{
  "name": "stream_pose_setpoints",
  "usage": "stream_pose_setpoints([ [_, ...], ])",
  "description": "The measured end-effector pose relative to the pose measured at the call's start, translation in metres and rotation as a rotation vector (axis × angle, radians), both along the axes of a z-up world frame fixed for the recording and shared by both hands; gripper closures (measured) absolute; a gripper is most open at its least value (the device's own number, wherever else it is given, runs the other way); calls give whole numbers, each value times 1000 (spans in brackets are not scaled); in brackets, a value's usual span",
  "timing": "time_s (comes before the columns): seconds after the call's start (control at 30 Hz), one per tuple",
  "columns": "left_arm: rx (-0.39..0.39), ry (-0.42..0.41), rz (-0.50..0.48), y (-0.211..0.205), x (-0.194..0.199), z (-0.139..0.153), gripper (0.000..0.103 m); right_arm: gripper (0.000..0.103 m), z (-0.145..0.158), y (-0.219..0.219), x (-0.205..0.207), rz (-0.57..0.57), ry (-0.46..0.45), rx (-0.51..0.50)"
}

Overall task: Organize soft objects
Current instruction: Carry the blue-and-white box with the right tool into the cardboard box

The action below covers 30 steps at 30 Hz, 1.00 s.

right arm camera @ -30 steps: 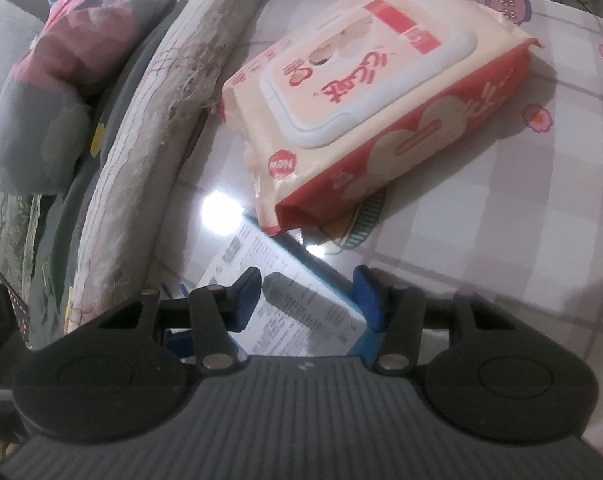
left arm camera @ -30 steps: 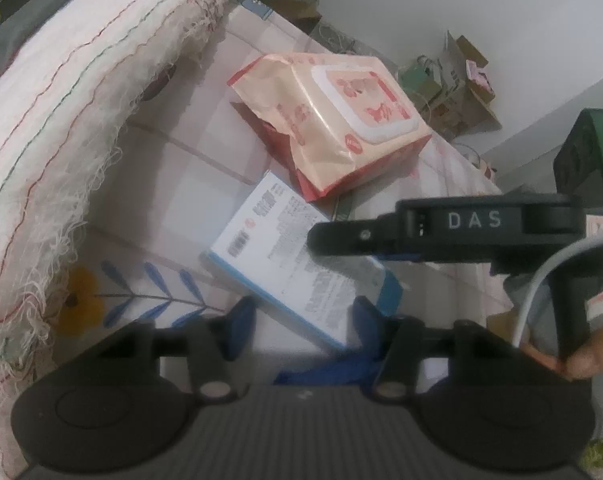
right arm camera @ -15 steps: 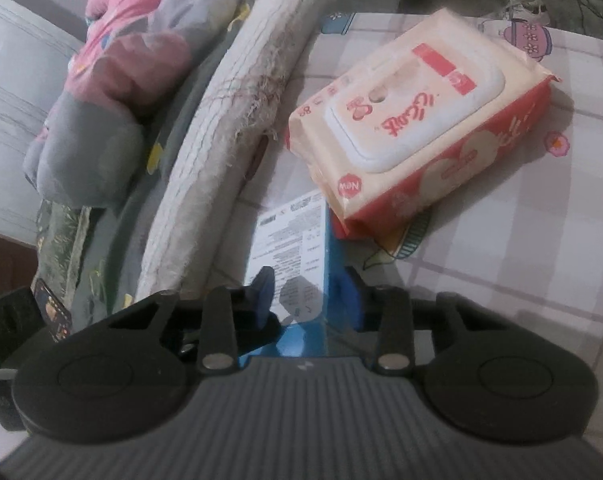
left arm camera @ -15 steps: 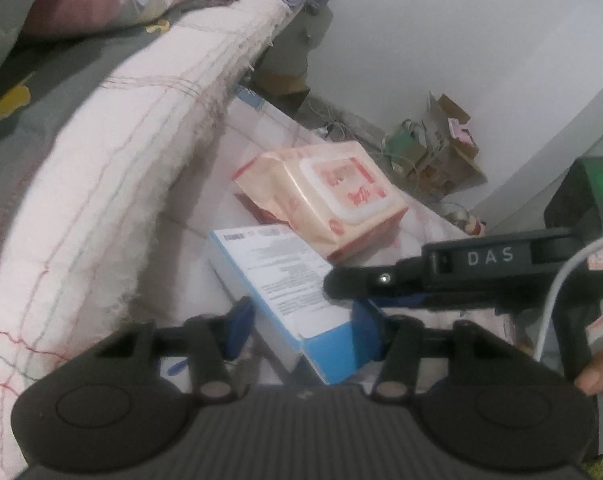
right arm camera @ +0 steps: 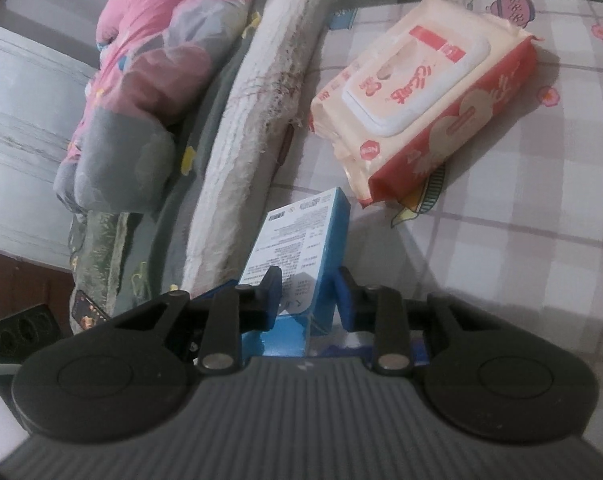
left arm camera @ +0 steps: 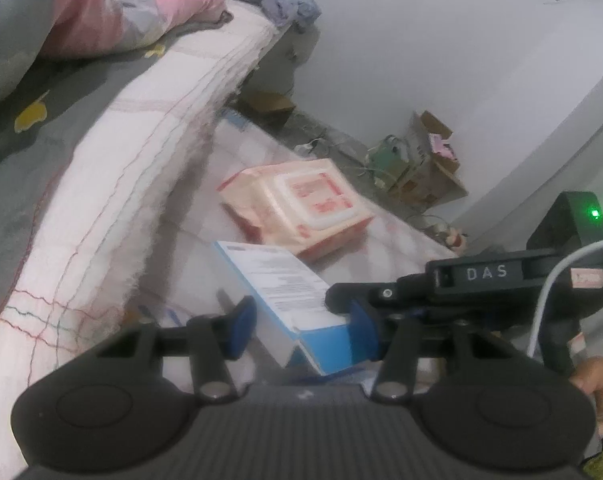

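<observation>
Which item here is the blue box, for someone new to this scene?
Start at the checked mat beside the white mattress edge. Nearest the cameras, the blue box sits between the right gripper jaws. Unlike the pink wipes pack, it is rigid with a white printed label.

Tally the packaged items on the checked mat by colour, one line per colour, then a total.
Blue and white: 1, the box
Peach and red: 1, the wipes pack
Total: 2
</observation>
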State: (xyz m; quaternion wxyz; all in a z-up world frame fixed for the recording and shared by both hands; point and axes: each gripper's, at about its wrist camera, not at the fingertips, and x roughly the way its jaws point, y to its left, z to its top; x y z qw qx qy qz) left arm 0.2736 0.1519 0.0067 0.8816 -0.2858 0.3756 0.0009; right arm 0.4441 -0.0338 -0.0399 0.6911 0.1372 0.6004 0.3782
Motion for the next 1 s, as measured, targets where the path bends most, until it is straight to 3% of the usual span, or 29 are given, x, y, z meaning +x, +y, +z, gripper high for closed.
stream_pose_setpoints([
  [0.23, 18, -88, -67, -45, -15, 46, 51, 76, 45, -57, -29, -62, -65, 56],
  [0.43, 44, -178, -199, -122, -17, 88, 51, 75, 95, -145, -62, -173, -143, 90],
  [0.57, 48, -203, -298, -183, -10, 101, 51, 75, 122, -221, -82, -269, -205, 88],
  [0.8, 40, -171, -458, -297, 22, 87, 51, 75, 127, -350, -103, -458, -255, 65],
  [1.0, 33, -97, -560, -373, 60, 48, 51, 75, 101, -422, -100, -560, -283, -31],
])
